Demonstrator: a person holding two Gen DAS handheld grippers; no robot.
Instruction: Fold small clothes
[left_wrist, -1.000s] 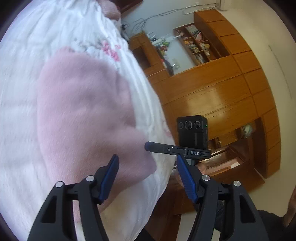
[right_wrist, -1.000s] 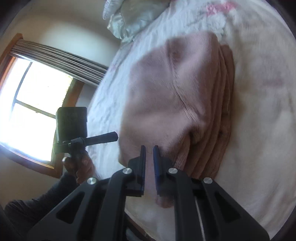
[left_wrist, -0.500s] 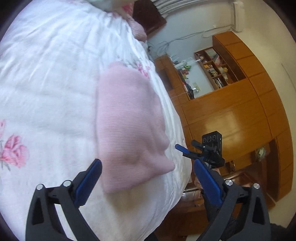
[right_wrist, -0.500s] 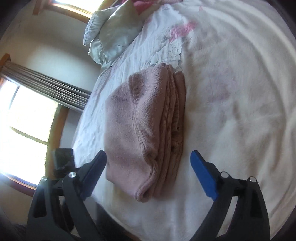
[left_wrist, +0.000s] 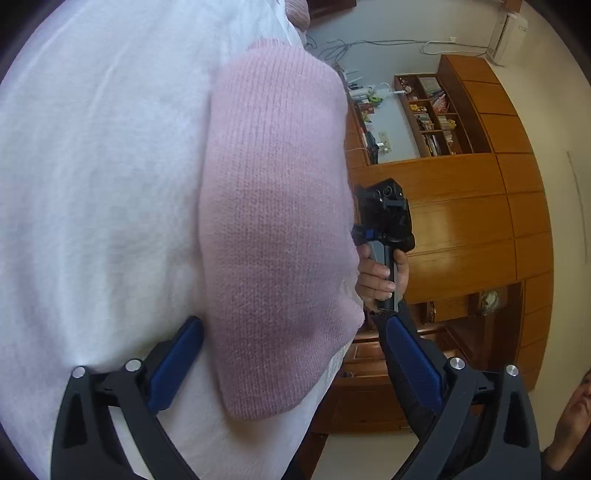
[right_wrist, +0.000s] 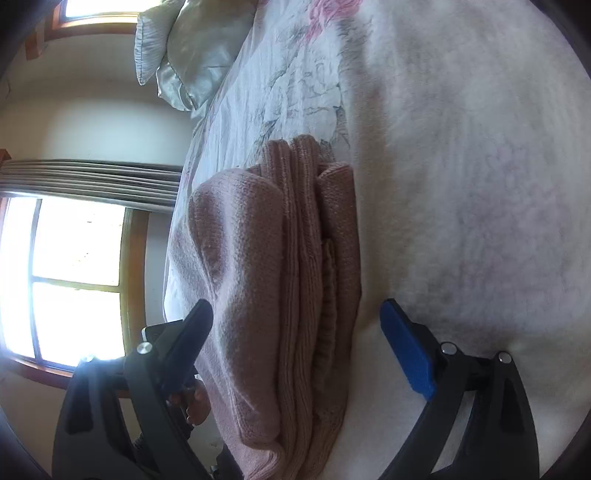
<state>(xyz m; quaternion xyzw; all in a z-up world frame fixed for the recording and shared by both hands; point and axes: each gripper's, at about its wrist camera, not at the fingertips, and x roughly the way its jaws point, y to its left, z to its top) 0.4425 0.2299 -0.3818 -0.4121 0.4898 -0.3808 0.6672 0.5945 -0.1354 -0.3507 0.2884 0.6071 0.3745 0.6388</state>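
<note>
- Your left gripper (left_wrist: 293, 341) is spread wide, its blue-padded fingers (left_wrist: 173, 365) set on either side of the near end of the pink sweater (left_wrist: 273, 229) and gripping nothing; whether the pads touch the knit cannot be told.
- Your right gripper (right_wrist: 295, 325) is likewise released, one dark finger (right_wrist: 184, 343) at the left of the sweater (right_wrist: 280, 288) and one blue finger at its right, the garment lying between them ungrasped.
- The sweater lies folded into a compact bundle on the white bedspread (left_wrist: 92, 184), close to the edge of the bed; in the right wrist view its stacked ribbed layers show along one long side.
- In the left wrist view your right hand (left_wrist: 380, 273) shows just past the far edge of the sweater, wrapped around the handle of the other gripper.
- The bedspread (right_wrist: 461, 166) carries a faint pink-and-grey flower print beyond the sweater.
- A pale pillow (right_wrist: 184, 55) rests at the far end of the bed.
- A window (right_wrist: 74, 277) with a wooden frame and gathered curtains stands beyond the bed in the right wrist view.
- Wooden cabinets (left_wrist: 461, 221) and a bookshelf (left_wrist: 436, 114) fill the wall in the left wrist view.
</note>
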